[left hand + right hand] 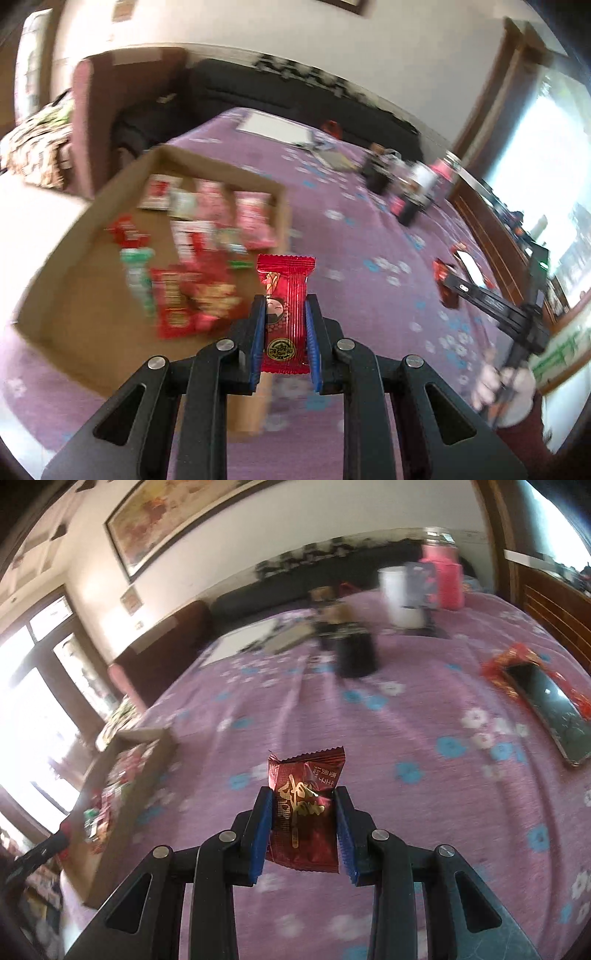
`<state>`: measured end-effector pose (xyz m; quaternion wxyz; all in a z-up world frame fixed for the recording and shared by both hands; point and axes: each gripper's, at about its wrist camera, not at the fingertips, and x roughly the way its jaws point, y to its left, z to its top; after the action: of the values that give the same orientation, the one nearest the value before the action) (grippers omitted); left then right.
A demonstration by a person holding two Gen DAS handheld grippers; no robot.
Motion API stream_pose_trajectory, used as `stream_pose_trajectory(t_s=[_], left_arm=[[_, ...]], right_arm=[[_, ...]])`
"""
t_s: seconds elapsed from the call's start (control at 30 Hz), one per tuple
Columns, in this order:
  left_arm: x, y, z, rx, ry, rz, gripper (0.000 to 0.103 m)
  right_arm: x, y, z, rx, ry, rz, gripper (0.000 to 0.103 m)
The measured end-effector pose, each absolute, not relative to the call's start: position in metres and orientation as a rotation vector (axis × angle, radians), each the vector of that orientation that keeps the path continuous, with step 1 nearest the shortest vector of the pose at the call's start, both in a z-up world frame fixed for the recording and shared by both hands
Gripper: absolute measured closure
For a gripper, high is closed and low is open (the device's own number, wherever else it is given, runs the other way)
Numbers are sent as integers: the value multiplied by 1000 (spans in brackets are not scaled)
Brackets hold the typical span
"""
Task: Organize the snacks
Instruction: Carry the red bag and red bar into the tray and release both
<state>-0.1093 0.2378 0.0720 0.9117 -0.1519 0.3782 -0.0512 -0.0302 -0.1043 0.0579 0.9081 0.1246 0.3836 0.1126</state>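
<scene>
My left gripper [285, 306] is shut on a bright red snack packet [285, 295] with a cartoon face, held above the right edge of a cardboard box [74, 266]. The box holds several red, pink and green snack packets [192, 258]. My right gripper [303, 805] is shut on a dark red snack packet [304, 812] with gold lettering, held above the purple flowered cloth [424, 794]. The right gripper also shows in the left wrist view [448, 284], off to the right. The box shows at the left of the right wrist view [122, 771].
A phone [550, 716] lies on a red wrapper at the right. Dark jars [356, 653], a white cup [400, 594] and a pink container [445, 579] stand at the far side. Papers [273, 127] lie at the back. A wooden headboard [491, 236] borders the right.
</scene>
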Motion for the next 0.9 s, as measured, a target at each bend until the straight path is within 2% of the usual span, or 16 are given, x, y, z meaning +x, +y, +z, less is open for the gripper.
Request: stream_pose_trajectory(t_s=[0.4,0.9], left_arm=[[-115,319,49,-400,791,87,86],[-93,348,29,-422,853,118,85]], right_arm=[[-48,31,90,121,818,511,70],[-75,185,61,-99,901,745,70]])
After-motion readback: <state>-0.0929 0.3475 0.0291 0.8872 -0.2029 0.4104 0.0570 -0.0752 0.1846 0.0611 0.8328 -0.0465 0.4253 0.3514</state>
